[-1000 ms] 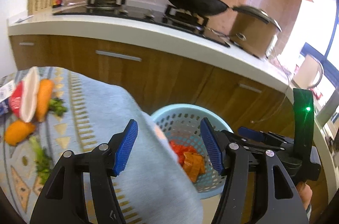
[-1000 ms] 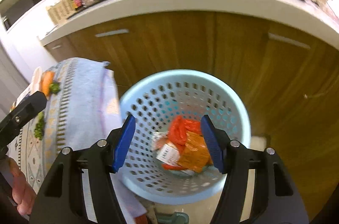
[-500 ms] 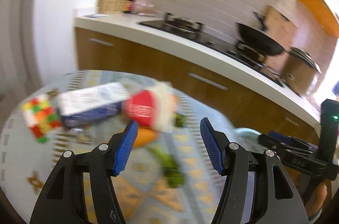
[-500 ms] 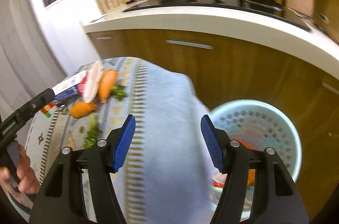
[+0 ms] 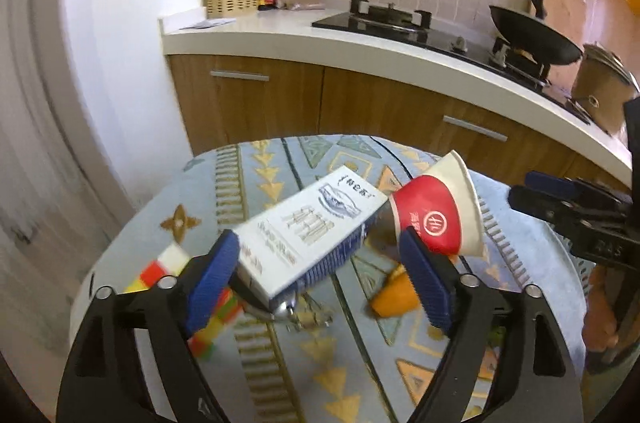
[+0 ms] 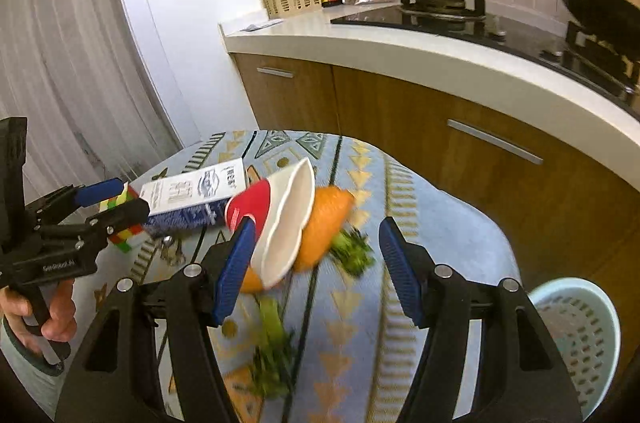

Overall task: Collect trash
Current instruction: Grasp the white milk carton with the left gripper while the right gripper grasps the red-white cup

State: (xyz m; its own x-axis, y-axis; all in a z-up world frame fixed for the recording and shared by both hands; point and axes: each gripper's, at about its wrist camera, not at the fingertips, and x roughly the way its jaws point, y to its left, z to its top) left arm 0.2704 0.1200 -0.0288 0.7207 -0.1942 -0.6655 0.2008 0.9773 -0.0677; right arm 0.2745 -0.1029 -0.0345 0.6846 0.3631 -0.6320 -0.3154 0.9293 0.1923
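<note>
A white and blue carton (image 5: 308, 235) lies on the patterned tablecloth (image 5: 256, 183), with a crushed red and white paper cup (image 5: 436, 211) at its right end. My left gripper (image 5: 320, 279) is open and hovers just above the carton. In the right wrist view the carton (image 6: 192, 195) and the cup (image 6: 280, 215) lie left of centre. My right gripper (image 6: 312, 263) is open above the cup and an orange carrot (image 6: 324, 227). The light blue trash basket (image 6: 576, 335) stands on the floor at the lower right.
A colourful puzzle cube (image 5: 176, 287) and keys (image 5: 296, 311) lie by the carton. Orange peel (image 5: 396, 295) and green vegetable scraps (image 6: 272, 343) lie on the cloth. Wooden cabinets (image 6: 440, 127) with a stove (image 5: 376, 19) and a wok (image 5: 532, 39) stand behind the table.
Both grippers have swung from above the trash basket back left over the table. The left gripper now hovers at the carton, the right one above the cup and carrot. Both stay open.
</note>
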